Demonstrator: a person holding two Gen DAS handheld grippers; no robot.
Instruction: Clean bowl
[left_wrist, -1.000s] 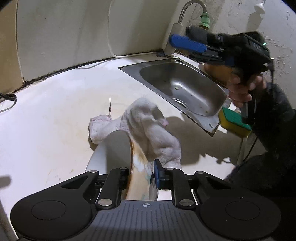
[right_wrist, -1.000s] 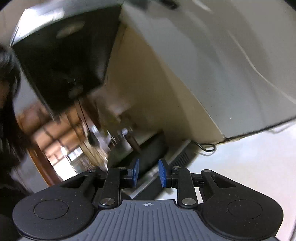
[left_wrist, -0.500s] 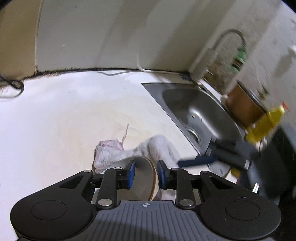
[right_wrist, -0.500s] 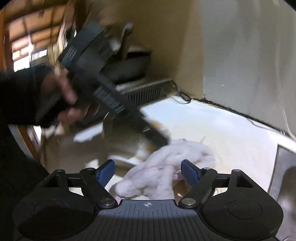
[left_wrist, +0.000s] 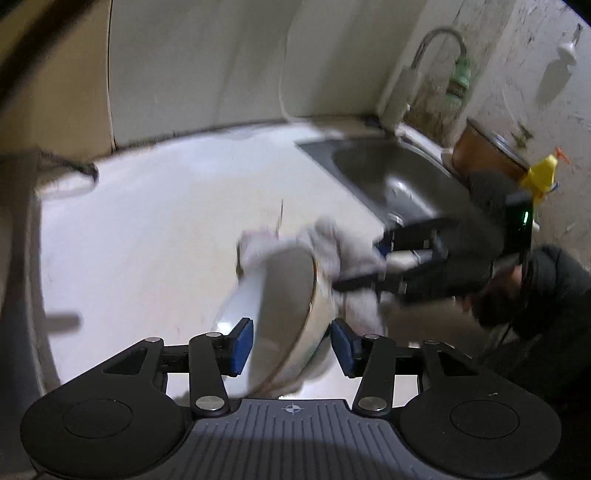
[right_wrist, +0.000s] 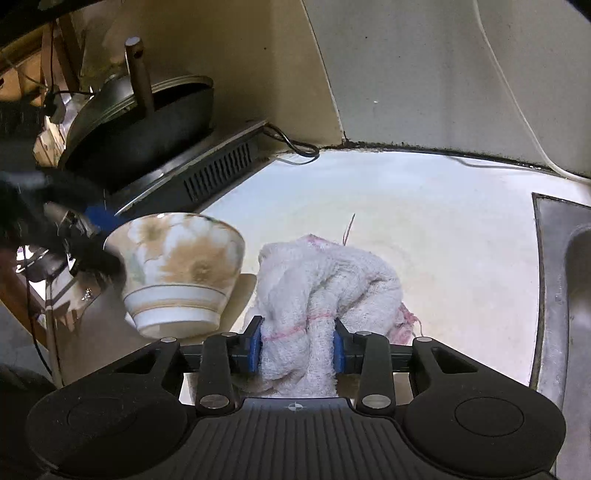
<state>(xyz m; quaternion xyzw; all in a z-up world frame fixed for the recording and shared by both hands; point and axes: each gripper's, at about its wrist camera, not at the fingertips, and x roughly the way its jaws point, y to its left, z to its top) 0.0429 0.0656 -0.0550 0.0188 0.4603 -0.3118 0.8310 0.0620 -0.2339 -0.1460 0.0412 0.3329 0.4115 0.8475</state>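
**Cloth in the right claw, bowl just to its left**

Nearest to us in the right wrist view, our right gripper (right_wrist: 297, 349) has the white cloth (right_wrist: 325, 288) bunched between its blue pads; the jaws are closing and the fabric is already pinched from both sides. The cloth heaps up ahead of the fingers and its far end rests on the pale counter (right_wrist: 424, 206), toward the middle of it, with the sink's (right_wrist: 557, 295) edge off to the right.

Just to the left of that cloth, and apart from it by a narrow gap, we see the bowl (right_wrist: 181, 273) held off the counter, foot downward and slightly tipped. In the left wrist view the bowl (left_wrist: 284, 314) sits between the pads of our left gripper (left_wrist: 291, 345), whose jaws are opening. The pads appear to stand a little clear of its wall, though blur leaves that unsure.

We judge the coming move to turn on this: the cloth must travel leftward into the bowl's mouth, which faces up and away from the right claw. The right hand is the one nearer the cloth.

Farther back, a dark pan (right_wrist: 140, 122) sits at the counter's left edge.
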